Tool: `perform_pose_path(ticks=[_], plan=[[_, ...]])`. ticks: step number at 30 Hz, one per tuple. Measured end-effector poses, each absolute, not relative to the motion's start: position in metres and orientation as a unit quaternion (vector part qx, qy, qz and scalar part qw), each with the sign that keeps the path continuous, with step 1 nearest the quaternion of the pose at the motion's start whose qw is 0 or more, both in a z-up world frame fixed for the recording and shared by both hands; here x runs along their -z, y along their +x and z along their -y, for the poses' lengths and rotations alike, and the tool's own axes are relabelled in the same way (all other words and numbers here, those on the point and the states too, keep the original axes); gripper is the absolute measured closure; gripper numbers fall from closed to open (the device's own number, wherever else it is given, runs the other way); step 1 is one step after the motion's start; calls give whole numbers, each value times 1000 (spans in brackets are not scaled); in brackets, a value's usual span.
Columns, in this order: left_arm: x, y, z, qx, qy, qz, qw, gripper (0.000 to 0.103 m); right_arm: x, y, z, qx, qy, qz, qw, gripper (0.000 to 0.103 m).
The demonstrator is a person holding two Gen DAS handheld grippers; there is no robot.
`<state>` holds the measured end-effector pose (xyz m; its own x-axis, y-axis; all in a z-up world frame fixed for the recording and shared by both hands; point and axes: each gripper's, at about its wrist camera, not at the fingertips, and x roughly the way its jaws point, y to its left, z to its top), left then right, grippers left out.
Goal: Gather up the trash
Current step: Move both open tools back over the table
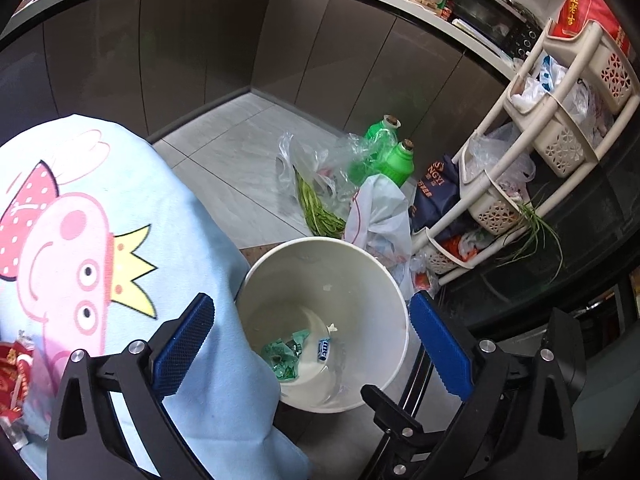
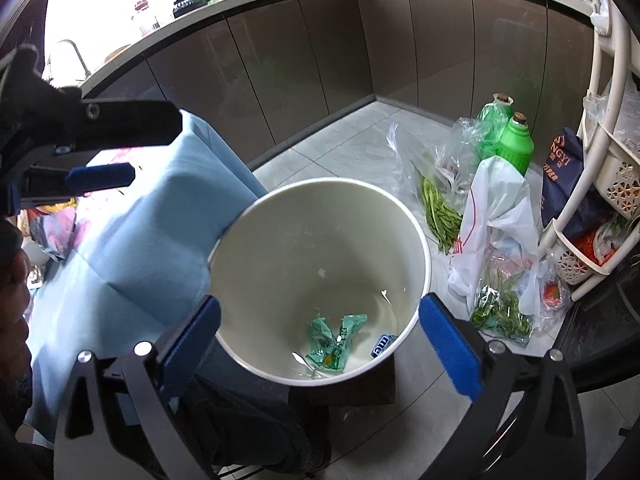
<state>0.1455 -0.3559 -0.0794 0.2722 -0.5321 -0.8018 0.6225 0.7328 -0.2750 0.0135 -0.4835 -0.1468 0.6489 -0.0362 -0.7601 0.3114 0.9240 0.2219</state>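
A white trash bin (image 1: 362, 252) stands on the floor beside a table draped with a light blue cartoon cloth (image 1: 120, 240). It holds a crumpled green wrapper (image 1: 286, 354) and a small blue-and-white wrapper (image 1: 323, 349). My left gripper (image 1: 312, 348) is open and empty above the bin's mouth. In the right wrist view the bin (image 2: 320, 188) holds the green wrapper (image 2: 334, 340) and the blue wrapper (image 2: 382, 345). My right gripper (image 2: 320, 344) is open and empty over it. The left gripper's fingers (image 2: 100, 176) show at the left.
Behind the bin on the tiled floor lie clear bags with green beans (image 1: 316, 208), two green bottles (image 1: 396, 160), a white plastic bag (image 1: 380, 212) and a navy bag (image 1: 434, 188). A cream tiered basket rack (image 1: 560, 128) stands at the right. Brown cabinets (image 1: 240, 40) line the back.
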Motion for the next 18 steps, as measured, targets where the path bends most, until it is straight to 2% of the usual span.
perform_pose_path(ticks=[10,18], plan=[[40,129,310,337,21,-472,814,9,103,2,461,88,135,-381,910,4],[11,115,228,286,-25,-471,834,9,68,1,420,52,103,-362,925,4]])
